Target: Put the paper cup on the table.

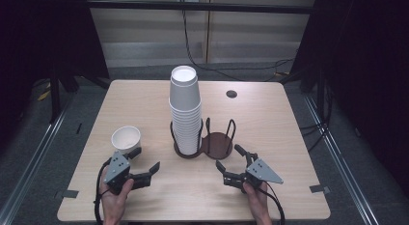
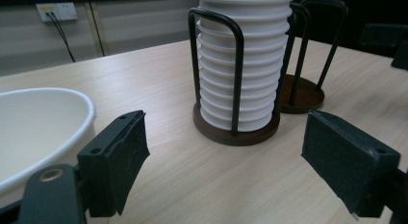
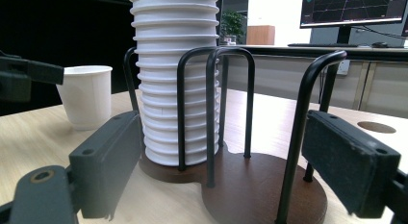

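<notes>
A tall stack of white paper cups [image 1: 185,111] stands in the left ring of a dark two-ring holder [image 1: 216,144] at the table's middle; the right ring is empty. A single white cup [image 1: 126,138] stands upright to the left. My left gripper [image 1: 144,160] is open just right of that cup, nothing between its jaws. My right gripper [image 1: 230,157] is open near the holder's empty ring. The left gripper view has the single cup [image 2: 33,128] at its left and the stack [image 2: 243,65] ahead. The right gripper view faces the holder [image 3: 260,185] and the stack [image 3: 175,75].
A round cable hole [image 1: 231,93] lies in the table's far right part. Bare wood runs along the near edge between my hands. A black cable [image 1: 202,61] trails on the floor behind the table. A monitor [image 3: 356,10] stands on a desk in the right gripper view.
</notes>
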`<state>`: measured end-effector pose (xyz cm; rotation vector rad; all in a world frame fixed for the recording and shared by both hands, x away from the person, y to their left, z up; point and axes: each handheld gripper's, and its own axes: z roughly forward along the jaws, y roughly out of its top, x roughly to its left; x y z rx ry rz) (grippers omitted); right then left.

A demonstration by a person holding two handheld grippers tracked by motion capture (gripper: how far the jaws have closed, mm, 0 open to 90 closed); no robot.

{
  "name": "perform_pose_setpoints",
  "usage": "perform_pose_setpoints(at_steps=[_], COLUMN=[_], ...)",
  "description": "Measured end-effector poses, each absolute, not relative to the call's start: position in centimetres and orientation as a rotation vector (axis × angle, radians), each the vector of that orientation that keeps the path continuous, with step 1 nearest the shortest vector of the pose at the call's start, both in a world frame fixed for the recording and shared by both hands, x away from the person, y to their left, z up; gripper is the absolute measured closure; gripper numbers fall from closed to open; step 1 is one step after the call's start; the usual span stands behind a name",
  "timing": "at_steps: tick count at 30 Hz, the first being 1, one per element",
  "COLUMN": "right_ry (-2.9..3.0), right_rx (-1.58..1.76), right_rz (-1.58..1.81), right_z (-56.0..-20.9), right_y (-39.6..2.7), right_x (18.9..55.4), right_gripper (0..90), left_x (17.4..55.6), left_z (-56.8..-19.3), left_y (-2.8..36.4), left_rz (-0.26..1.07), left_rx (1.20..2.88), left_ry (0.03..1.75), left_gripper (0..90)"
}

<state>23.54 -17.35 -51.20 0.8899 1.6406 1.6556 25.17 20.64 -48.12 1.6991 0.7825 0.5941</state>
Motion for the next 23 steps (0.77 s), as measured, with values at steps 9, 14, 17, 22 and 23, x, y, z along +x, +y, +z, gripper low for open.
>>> perform_pose_setpoints(at_steps=[9,14,17,22,23], right_ry=[1.641,1.641,1.639,1.64,1.64], right_rx=[0.891,0.891,0.893,0.905,0.91], right_rz=[1.656,1.656,1.655,1.646,1.645], right_z=[-51.2,-51.2,-51.2,-51.2,-51.2], right_y=[-17.4,-17.4,-17.4,-17.3,-17.3], right_x=[23.5,23.6,23.5,23.6,23.6], right_gripper=[13.2,13.1,13.1,13.3,13.3], left_x=[24.7,24.0,23.4,23.1,23.1], left_z=[-50.3,-50.6,-50.8,-51.0,-51.0], left_y=[17.6,16.7,16.2,16.5,16.5], left_rz=[0.603,0.604,0.627,0.63,0.632], left_rx=[1.648,1.595,1.534,1.494,1.496], left_ry=[0.787,0.733,0.661,0.65,0.648], left_gripper=[15.7,15.9,15.9,16.1,16.0])
